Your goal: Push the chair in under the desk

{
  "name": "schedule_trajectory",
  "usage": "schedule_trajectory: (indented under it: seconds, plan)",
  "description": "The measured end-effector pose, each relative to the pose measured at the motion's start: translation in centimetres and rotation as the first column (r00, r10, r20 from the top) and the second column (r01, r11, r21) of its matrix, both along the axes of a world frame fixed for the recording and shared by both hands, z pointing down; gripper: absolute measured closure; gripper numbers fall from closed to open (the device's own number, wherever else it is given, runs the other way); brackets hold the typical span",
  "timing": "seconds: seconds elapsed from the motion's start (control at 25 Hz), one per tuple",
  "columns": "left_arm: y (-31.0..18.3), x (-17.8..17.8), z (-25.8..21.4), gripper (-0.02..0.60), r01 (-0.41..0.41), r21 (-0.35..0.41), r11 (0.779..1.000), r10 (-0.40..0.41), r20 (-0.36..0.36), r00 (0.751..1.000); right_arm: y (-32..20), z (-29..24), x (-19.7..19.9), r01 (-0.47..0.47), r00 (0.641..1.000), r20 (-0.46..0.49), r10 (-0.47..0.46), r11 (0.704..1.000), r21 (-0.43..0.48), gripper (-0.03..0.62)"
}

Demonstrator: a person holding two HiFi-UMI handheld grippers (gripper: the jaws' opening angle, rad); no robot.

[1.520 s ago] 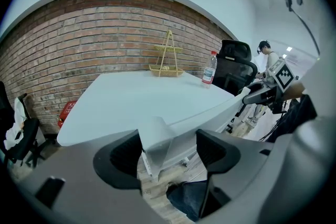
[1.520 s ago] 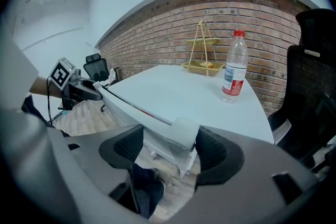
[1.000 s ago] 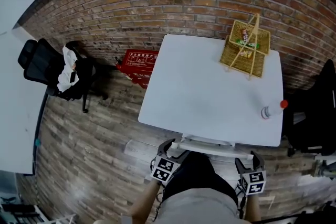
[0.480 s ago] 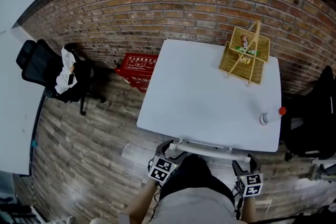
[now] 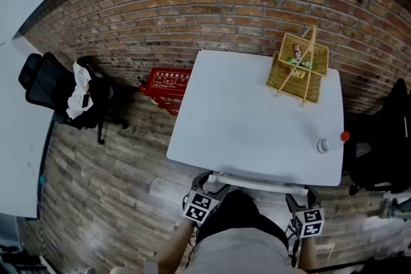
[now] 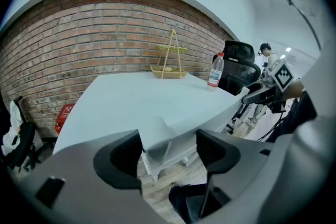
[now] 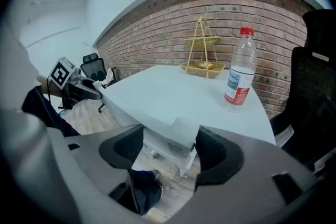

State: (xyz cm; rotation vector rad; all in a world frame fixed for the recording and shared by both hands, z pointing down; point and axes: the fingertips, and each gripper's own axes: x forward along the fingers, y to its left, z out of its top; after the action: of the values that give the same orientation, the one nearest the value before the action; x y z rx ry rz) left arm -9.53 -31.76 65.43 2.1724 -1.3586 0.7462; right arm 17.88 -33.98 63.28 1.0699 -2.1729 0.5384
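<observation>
White chair (image 5: 257, 181) sits low at the near edge of the flat white desk (image 5: 244, 112), and only its top bar shows. The left gripper (image 6: 168, 147) has its jaws spread wide with one corner of the chair between them. The right gripper (image 7: 169, 147) is spread around the other corner. A yellow woven basket (image 5: 298, 64) stands on the desk.

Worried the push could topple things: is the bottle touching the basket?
Apart. The head view shows a wide stretch of bare desk between the bottle and the basket.
</observation>
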Motion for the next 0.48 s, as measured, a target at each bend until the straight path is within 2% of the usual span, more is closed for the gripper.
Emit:
schedule_trajectory:
  seconds: [0.48]
  plan:
    - [-1.02, -0.24, 0.04, 0.256, -0.006, -0.003, 1.000, 0.006, 0.001, 1.000, -1.00, 0.00, -0.27, 0.005, 1.000, 0.002, -0.005, 1.000, -0.002, 0.279]
